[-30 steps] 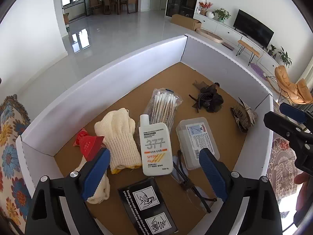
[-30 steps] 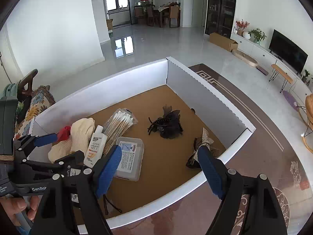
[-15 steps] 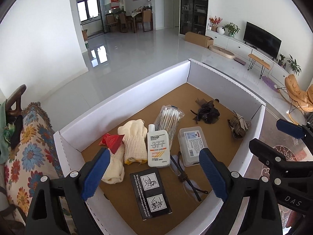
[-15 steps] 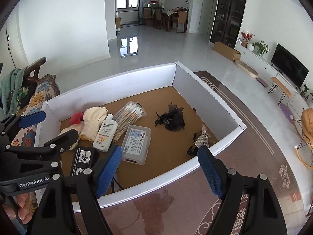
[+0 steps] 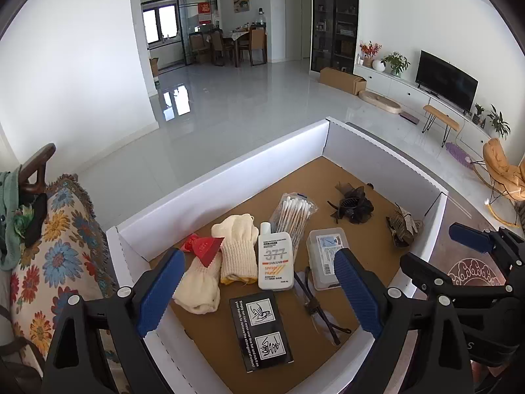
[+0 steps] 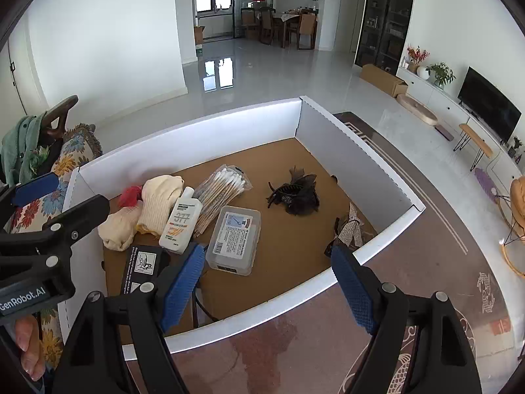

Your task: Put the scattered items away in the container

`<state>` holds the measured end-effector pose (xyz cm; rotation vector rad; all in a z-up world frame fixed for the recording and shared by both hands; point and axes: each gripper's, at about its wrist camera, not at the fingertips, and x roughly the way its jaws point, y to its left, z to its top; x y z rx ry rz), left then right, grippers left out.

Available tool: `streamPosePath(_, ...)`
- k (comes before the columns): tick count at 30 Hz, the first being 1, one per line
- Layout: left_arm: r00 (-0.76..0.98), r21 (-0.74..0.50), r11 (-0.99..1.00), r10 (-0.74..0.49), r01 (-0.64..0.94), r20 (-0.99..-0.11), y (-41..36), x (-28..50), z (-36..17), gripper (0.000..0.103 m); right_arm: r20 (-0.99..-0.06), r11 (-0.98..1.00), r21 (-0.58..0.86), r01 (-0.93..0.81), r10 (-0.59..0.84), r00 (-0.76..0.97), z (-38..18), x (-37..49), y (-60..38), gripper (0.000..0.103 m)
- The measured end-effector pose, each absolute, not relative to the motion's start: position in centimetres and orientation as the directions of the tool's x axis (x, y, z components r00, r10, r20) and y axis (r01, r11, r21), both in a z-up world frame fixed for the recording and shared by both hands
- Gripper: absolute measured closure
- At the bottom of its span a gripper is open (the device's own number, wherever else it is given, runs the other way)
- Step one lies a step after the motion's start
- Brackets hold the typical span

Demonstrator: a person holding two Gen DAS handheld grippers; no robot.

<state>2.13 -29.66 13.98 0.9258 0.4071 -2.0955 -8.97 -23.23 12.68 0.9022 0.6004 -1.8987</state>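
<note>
Both your left gripper point(image 5: 256, 292) and right gripper point(image 6: 267, 287) hang released and empty above the box point(image 6: 361, 151). The items, bottle point(image 5: 275, 261) included, already lie inside. Judge the tidying finished; withdraw.

The left gripper point(image 5: 256, 290) points steeply downward, its two blue-padded fingers point(image 5: 159, 290) spread wide with nothing between them. The right gripper point(image 6: 267, 290) tilts down much the same, jaws also apart and empty. In the left wrist view the right gripper sits at about 4 o'clock; in the right wrist view the left gripper sits at about 9 o'clock. Fingertips of the person's hand point(image 6: 28, 351) show beneath the left gripper at 8 o'clock.
</note>
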Motion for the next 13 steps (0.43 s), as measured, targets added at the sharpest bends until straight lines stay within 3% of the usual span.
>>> streamPosePath(13, -0.481, -0.039, -0.636, -0.541, 0.771, -0.690, -29.66, 3.10, 14.70, 0.010, -0.785, -0.461, -0.040, 0.887, -0.534, -0.313, 12.45, -8.85, -23.60, 0.022)
